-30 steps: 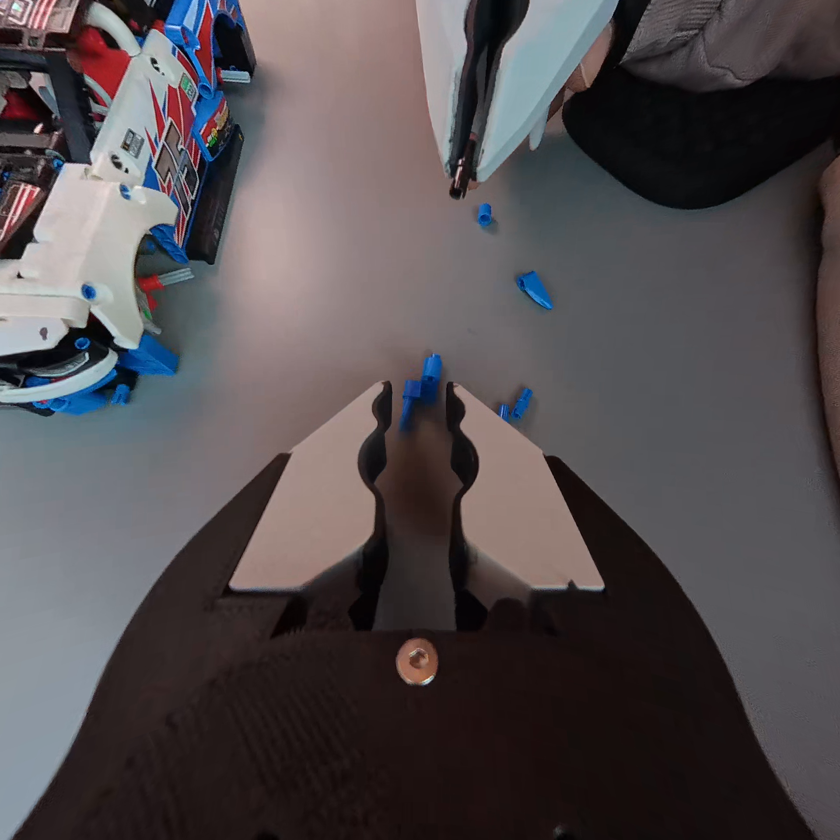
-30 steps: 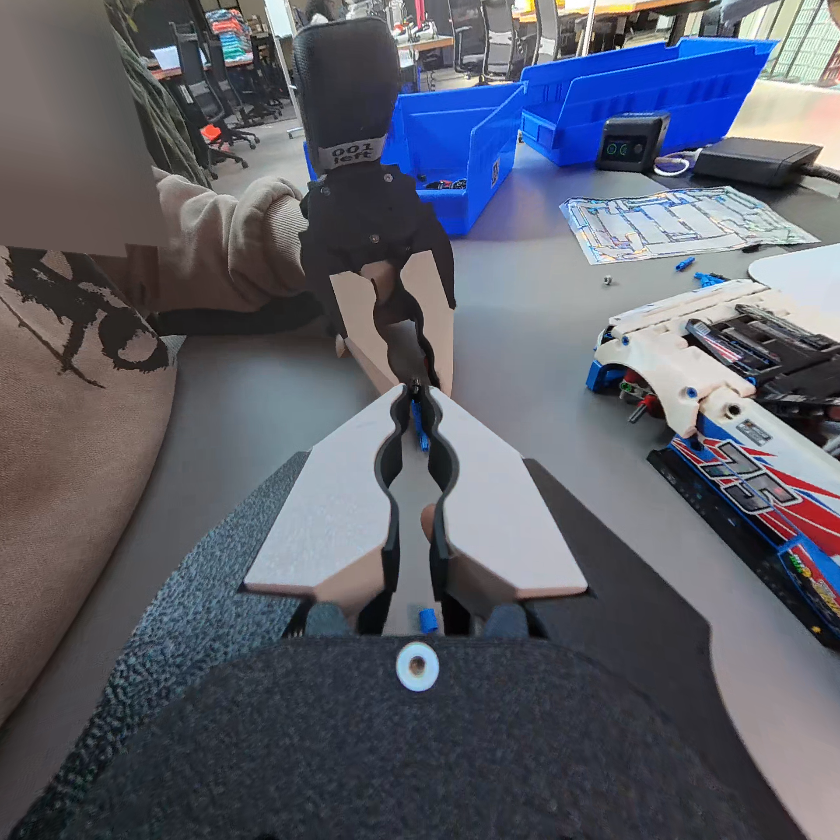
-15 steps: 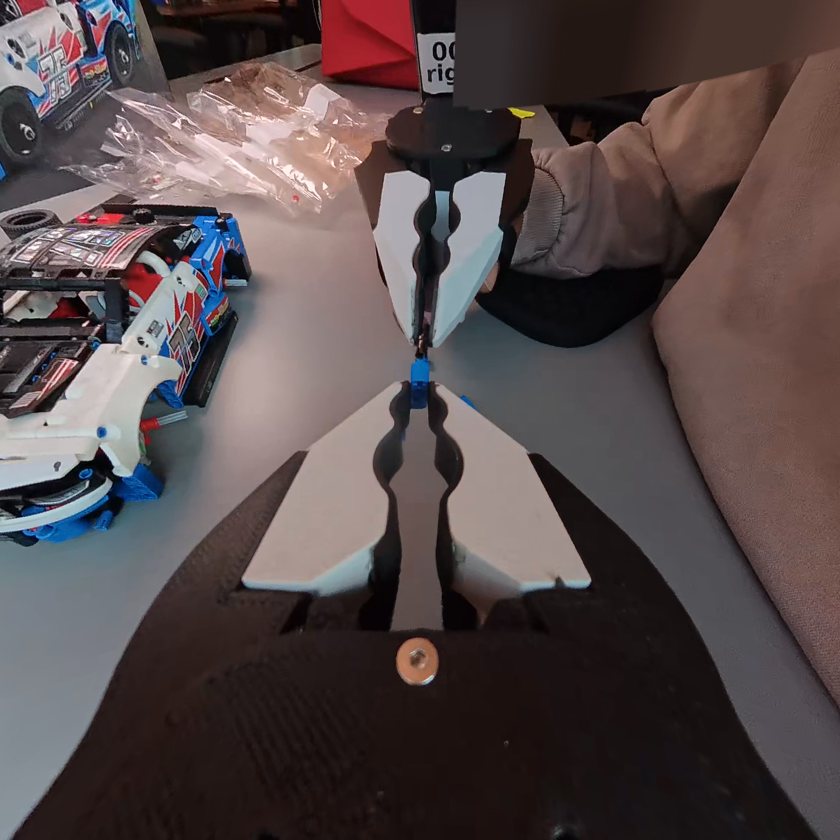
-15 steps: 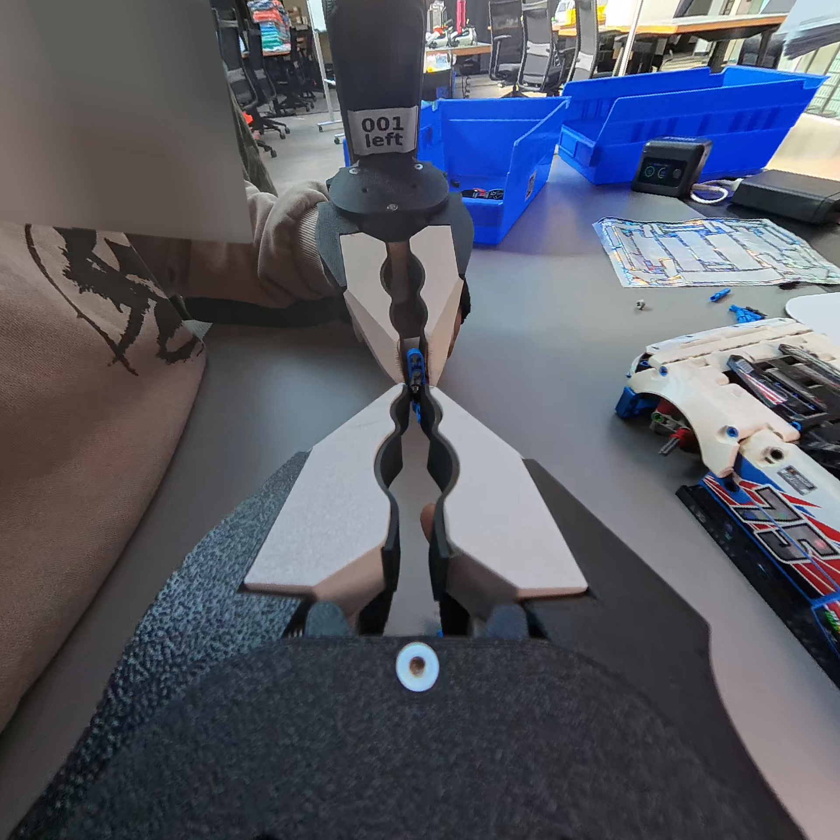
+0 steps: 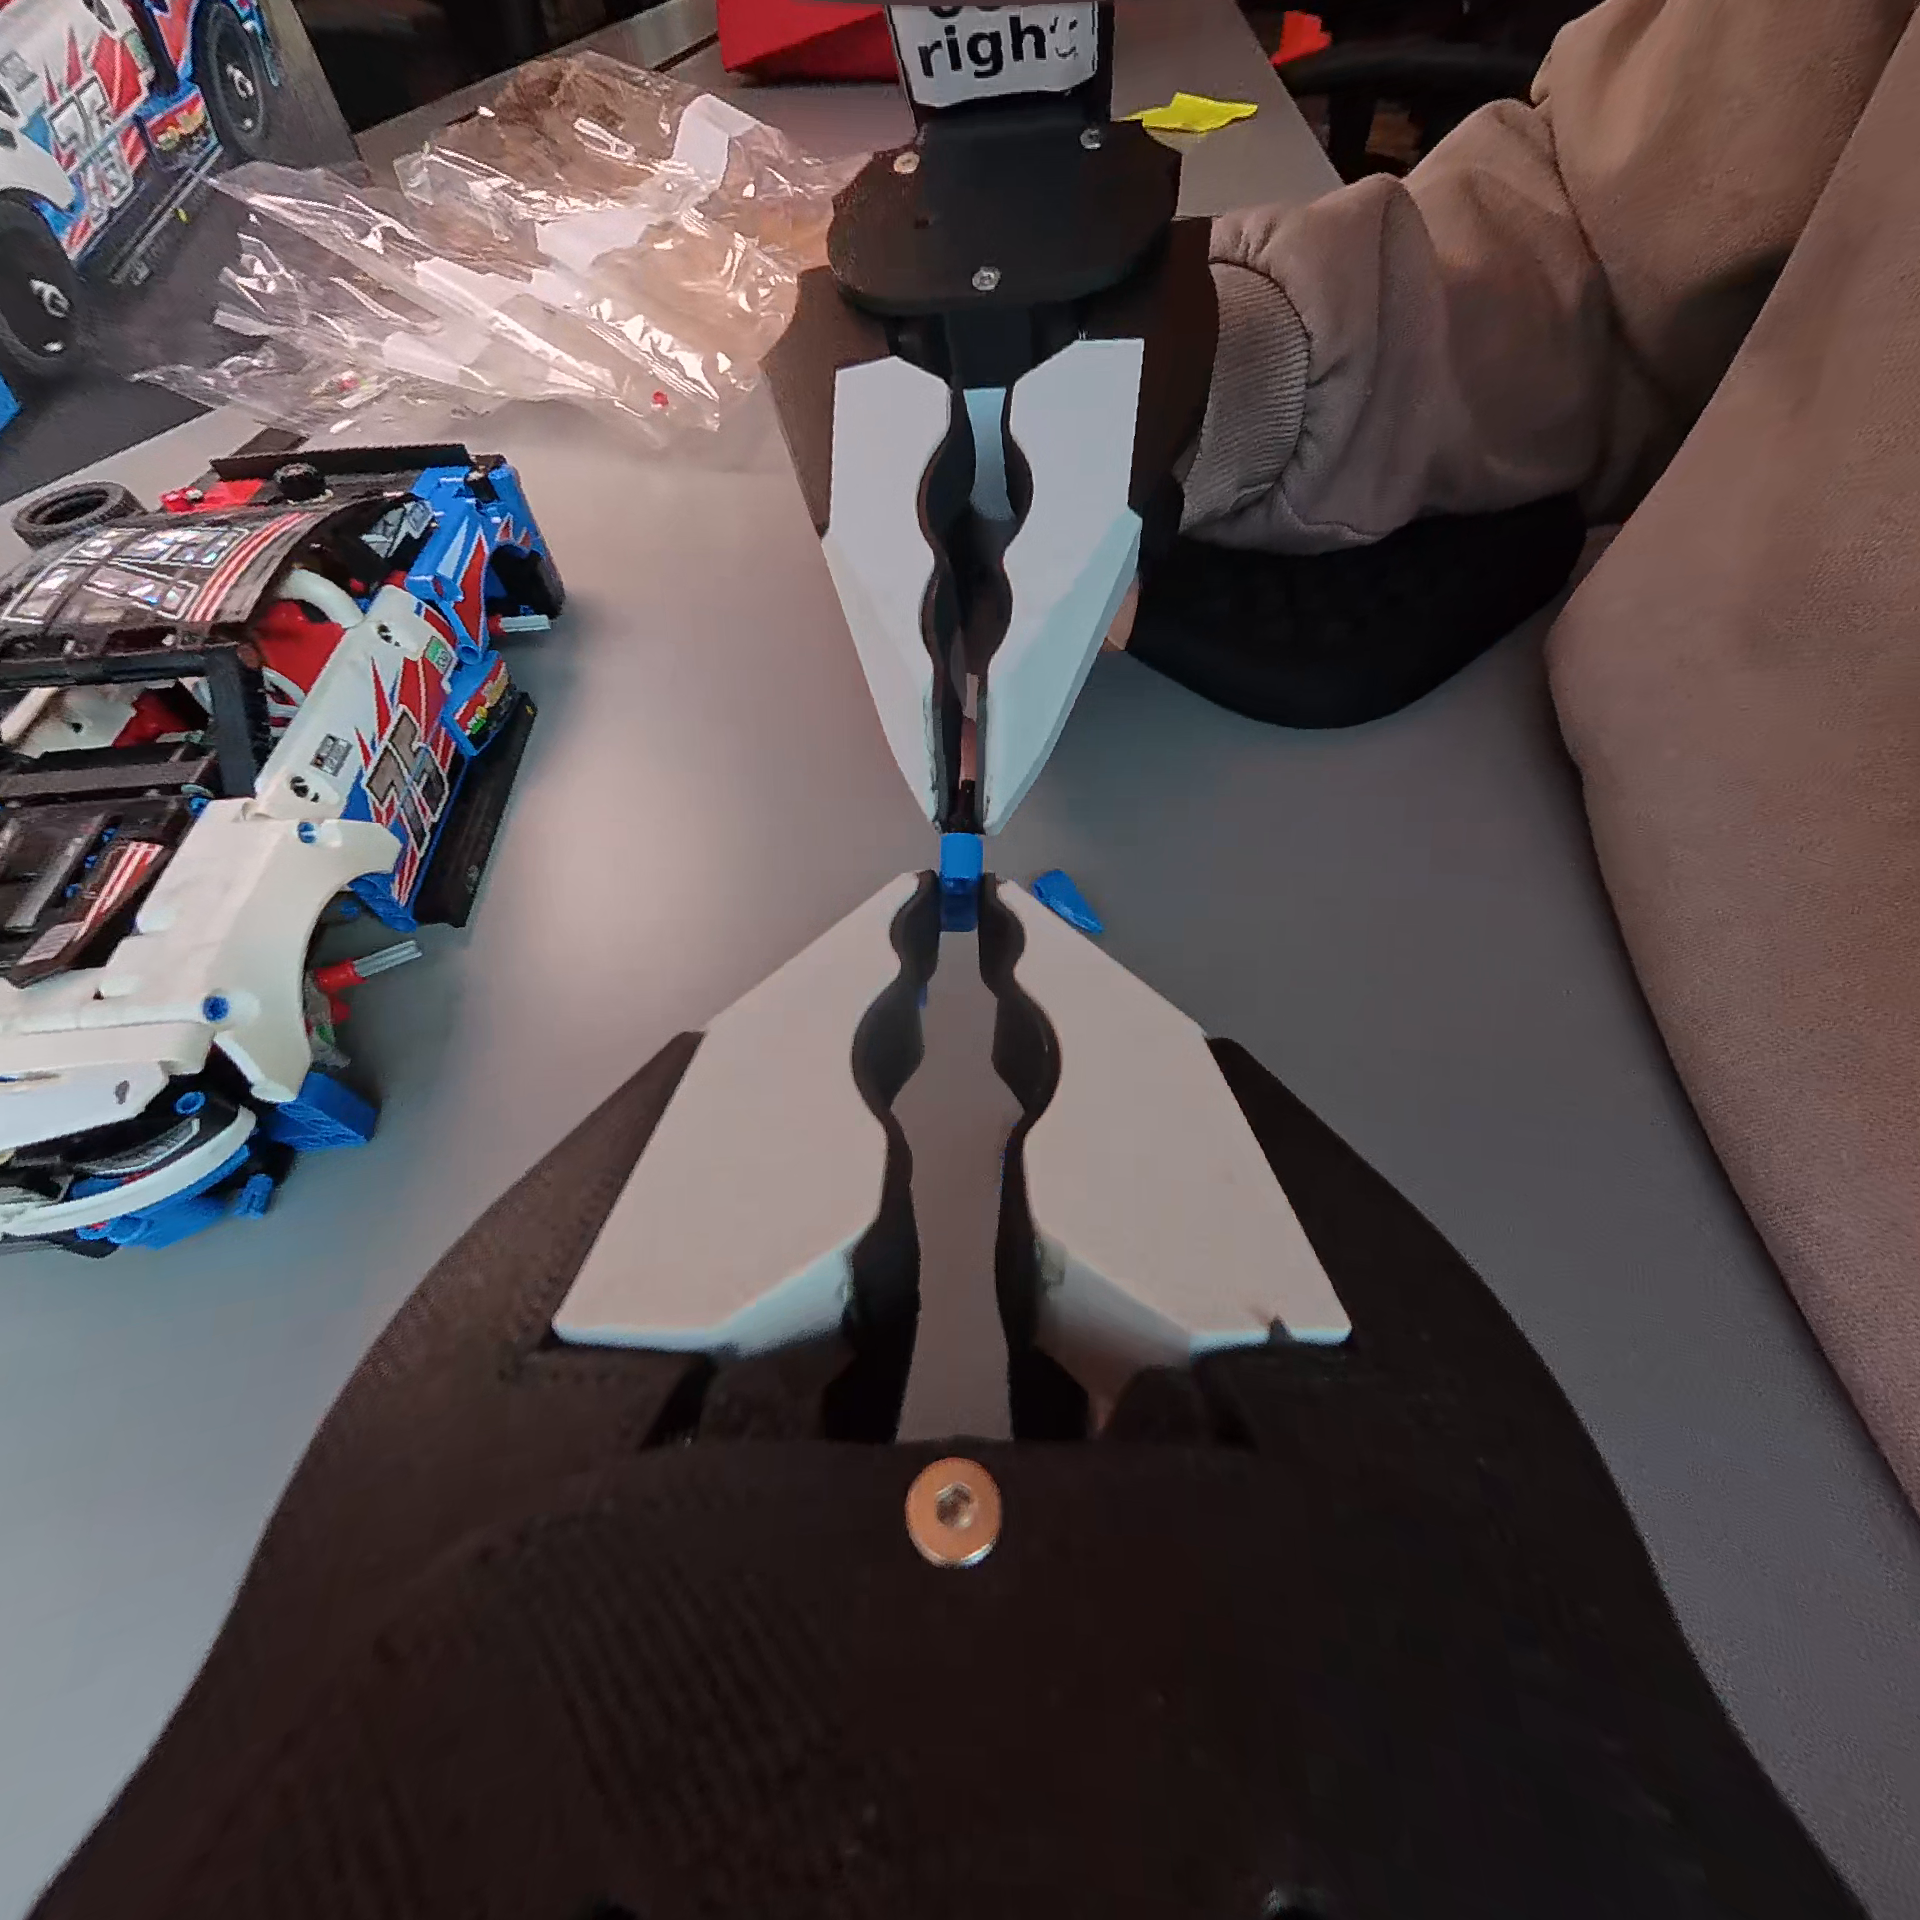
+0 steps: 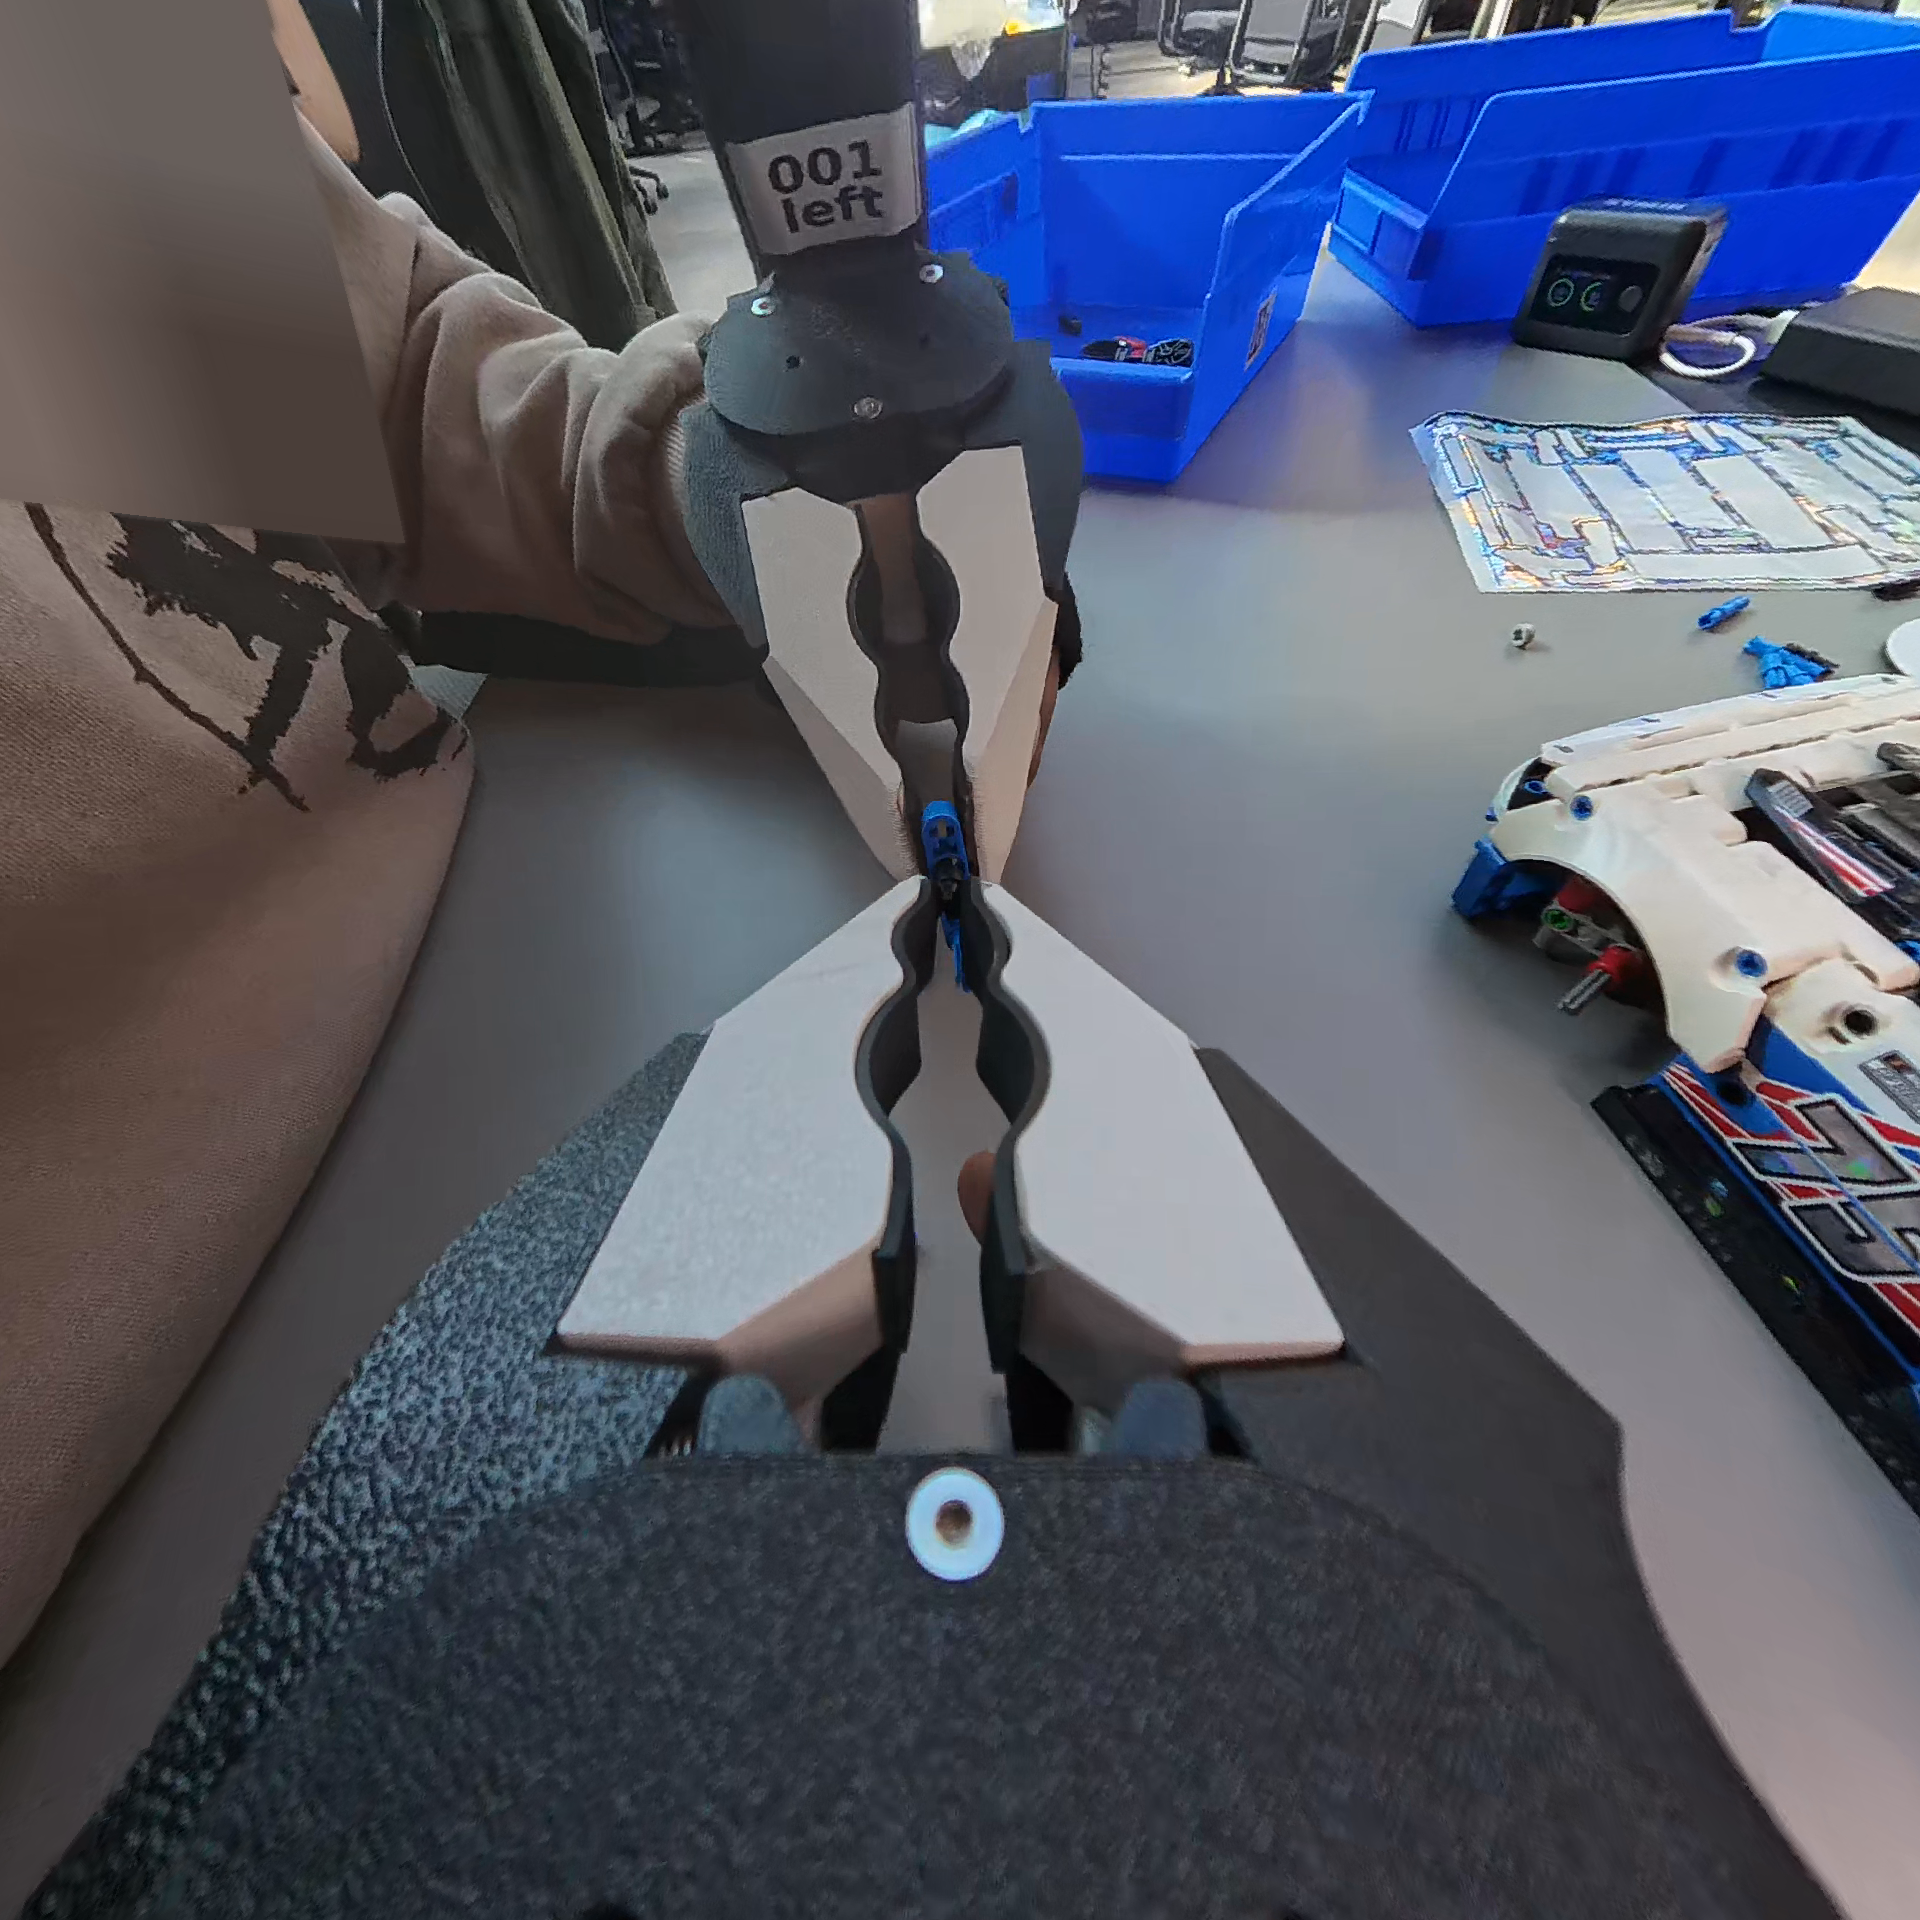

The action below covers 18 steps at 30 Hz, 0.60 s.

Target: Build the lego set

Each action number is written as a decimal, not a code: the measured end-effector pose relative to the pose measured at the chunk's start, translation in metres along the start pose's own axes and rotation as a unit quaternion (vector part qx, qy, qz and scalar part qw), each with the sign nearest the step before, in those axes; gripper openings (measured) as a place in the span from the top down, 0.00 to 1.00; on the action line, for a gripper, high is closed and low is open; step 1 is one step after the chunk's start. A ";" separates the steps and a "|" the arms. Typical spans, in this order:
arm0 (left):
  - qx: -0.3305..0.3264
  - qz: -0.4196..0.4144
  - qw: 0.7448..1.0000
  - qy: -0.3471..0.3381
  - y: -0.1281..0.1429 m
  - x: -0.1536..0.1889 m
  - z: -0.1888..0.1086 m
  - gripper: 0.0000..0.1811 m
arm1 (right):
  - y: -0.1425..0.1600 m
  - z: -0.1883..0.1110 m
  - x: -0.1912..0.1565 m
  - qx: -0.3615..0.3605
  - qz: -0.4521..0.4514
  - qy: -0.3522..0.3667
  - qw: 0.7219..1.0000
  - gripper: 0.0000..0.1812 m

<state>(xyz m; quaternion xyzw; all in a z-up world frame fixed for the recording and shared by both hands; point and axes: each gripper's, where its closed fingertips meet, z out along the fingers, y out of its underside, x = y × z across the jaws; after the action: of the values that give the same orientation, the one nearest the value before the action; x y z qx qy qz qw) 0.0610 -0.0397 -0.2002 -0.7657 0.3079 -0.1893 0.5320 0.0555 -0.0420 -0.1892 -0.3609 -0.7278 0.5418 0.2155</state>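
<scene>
My left gripper [image 5: 956,896] is shut on a small blue connector [image 5: 958,871] and holds it above the grey table [image 5: 675,644]. My right gripper [image 5: 962,821] faces it tip to tip, shut on a small black pin [image 6: 948,885] that touches the connector's end. In the right wrist view my right gripper [image 6: 948,896] is below and the left gripper [image 6: 940,847] above, with the blue connector [image 6: 940,831] between its tips. The part-built white, blue and red lego car [image 5: 260,779] sits at the left; it also shows in the right wrist view [image 6: 1714,935].
A loose blue piece [image 5: 1065,899] lies on the table under the tips. Clear plastic bags [image 5: 499,260] and a tyre [image 5: 73,509] lie behind the car. Blue bins [image 6: 1143,260], a sticker sheet [image 6: 1683,509] and small blue parts [image 6: 1787,660] lie beyond. A person's sleeves flank both grippers.
My left gripper closed on the blue connector, lifted it off the table and tilted up. Both grippers came together until the pin met the connector.
</scene>
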 end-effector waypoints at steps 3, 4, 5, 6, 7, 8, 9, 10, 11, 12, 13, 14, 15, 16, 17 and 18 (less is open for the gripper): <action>0.001 0.020 1.000 -0.014 -0.002 -0.001 -0.001 0.97 | 0.000 0.001 -0.001 -0.002 0.007 -0.001 1.000 0.99; -0.004 0.032 0.999 -0.021 -0.001 -0.001 0.000 0.97 | 0.001 0.000 -0.001 -0.005 0.009 -0.004 1.000 0.99; -0.006 0.037 0.999 -0.025 -0.001 0.000 0.000 0.97 | 0.001 0.000 -0.002 -0.005 0.014 -0.007 1.000 0.99; -0.007 0.037 0.999 -0.029 -0.001 -0.001 0.001 0.97 | 0.002 0.000 -0.001 -0.009 0.015 -0.005 1.000 0.99; -0.015 0.042 0.998 -0.036 0.001 -0.002 0.002 0.97 | 0.005 0.001 0.001 -0.020 0.011 0.002 1.000 0.99; -0.029 0.054 0.997 -0.044 0.004 -0.004 0.003 0.97 | 0.008 0.003 0.002 -0.034 0.005 0.007 0.999 0.99; -0.040 0.067 0.996 -0.047 0.006 -0.003 0.005 0.97 | 0.010 0.005 0.000 -0.048 -0.006 0.012 0.999 0.99; -0.048 0.078 0.995 -0.047 0.008 -0.002 0.006 0.97 | 0.013 0.007 0.000 -0.060 -0.019 0.019 0.998 0.99; -0.056 0.086 0.994 -0.048 0.010 -0.001 0.007 0.97 | 0.014 0.007 -0.001 -0.066 -0.021 0.019 0.997 0.99; -0.061 0.090 0.993 -0.047 0.011 0.000 0.008 0.97 | 0.015 0.006 -0.002 -0.068 -0.017 0.014 0.997 0.99; -0.064 0.094 0.992 -0.049 0.011 0.001 0.009 0.97 | 0.015 0.006 -0.002 -0.068 -0.011 0.009 0.998 0.99; -0.067 0.100 0.991 -0.052 0.011 0.001 0.010 0.97 | 0.016 0.006 -0.002 -0.068 -0.006 0.008 0.998 0.99; -0.072 0.100 0.991 -0.053 0.013 0.000 0.010 0.97 | 0.018 0.007 -0.001 -0.072 -0.003 0.009 0.997 0.99; -0.078 0.097 0.991 -0.052 0.015 0.000 0.011 0.97 | 0.021 0.009 -0.001 -0.079 -0.001 0.007 0.997 0.99; -0.085 0.095 0.991 -0.051 0.018 0.000 0.012 0.98 | 0.025 0.010 -0.001 -0.087 0.000 0.004 0.996 0.99; -0.092 0.094 0.990 -0.050 0.021 0.001 0.013 0.98 | 0.028 0.011 -0.001 -0.092 -0.002 0.004 0.996 0.99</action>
<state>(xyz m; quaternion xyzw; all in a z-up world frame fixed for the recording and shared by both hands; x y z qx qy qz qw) 0.0640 -0.0362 -0.2248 -0.7876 0.3671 -0.0708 0.4897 0.0569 -0.0458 -0.2190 -0.3795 -0.7747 0.4706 0.1853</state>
